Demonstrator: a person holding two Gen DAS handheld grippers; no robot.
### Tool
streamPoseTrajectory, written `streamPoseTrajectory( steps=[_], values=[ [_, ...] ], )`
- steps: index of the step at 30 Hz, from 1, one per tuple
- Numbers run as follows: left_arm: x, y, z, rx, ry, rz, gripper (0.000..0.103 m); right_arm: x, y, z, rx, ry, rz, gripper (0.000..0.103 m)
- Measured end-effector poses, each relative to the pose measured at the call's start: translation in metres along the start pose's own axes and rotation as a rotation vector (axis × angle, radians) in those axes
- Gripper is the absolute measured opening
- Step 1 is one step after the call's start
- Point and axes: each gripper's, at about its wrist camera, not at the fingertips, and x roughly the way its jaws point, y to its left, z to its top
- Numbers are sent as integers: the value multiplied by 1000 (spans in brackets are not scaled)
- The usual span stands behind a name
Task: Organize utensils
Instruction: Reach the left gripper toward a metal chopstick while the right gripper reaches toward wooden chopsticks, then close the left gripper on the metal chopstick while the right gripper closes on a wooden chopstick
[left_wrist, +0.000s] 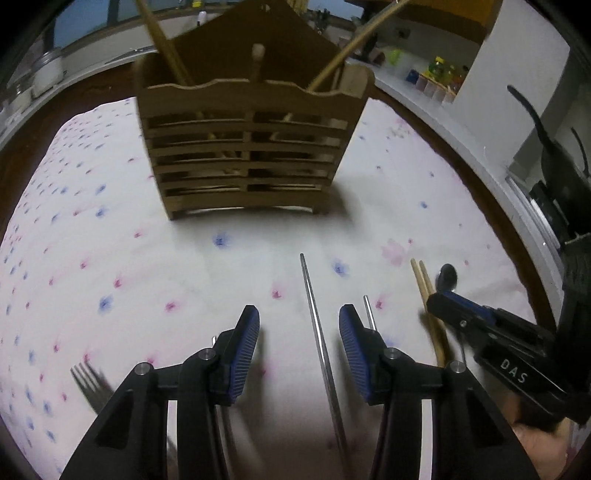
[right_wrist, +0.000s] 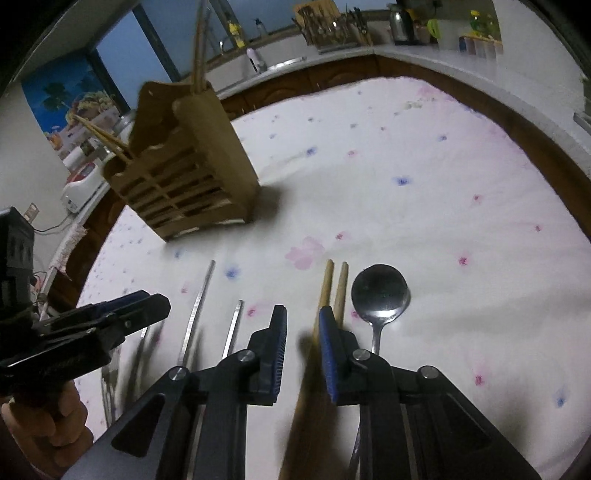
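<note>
Left tool (left_wrist: 298, 325): I had its fingers apart, a steel chopstick (left_wrist: 320, 343) lying between them.
Right tool (right_wrist: 303, 325): I held it spread over the wooden chopsticks (right_wrist: 334, 291).
Spoon (right_wrist: 380, 291): just right of those, on the cloth (right_wrist: 406, 166).
Holder (left_wrist: 247, 147): stood upright beyond, sticks inside.

Wooden caddy (right_wrist: 184, 162) is standing upper left, holding chopsticks; metal chopsticks (right_wrist: 197, 306), wooden chopsticks (right_wrist: 334, 284), spoon (right_wrist: 380, 291) are lying below.
</note>
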Motion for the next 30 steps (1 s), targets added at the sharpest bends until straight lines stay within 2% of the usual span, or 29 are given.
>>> streamPoseTrajectory(
  steps=[4, 9, 13, 17, 20, 25, 30],
  values=[
    [17, -5, 6, 21, 22, 8, 44, 9, -3, 3, 0, 22, -7, 13],
    [39, -10, 12, 48, 62, 18, 37, 13, -4, 9, -11, 34, -10, 11],
    [48, -18, 12, 88, 51, 44, 36, 16, -5, 10, -17, 38, 0, 11],
    [55, -24, 12, 131, 54, 87, 27, 18, -2, 11, -33, 39, -15, 11],
    [57, -27, 11, 146, 54, 99, 24, 19, 7, 9, -81, 34, -62, 11],
    [59, -30, 13, 145, 57, 99, 8, 20, 11, 9, -98, 27, -89, 9],
    [51, -23, 11, 106, 58, 69, 4, 10, 8, 9, -40, 11, -34, 6]
  ],
)
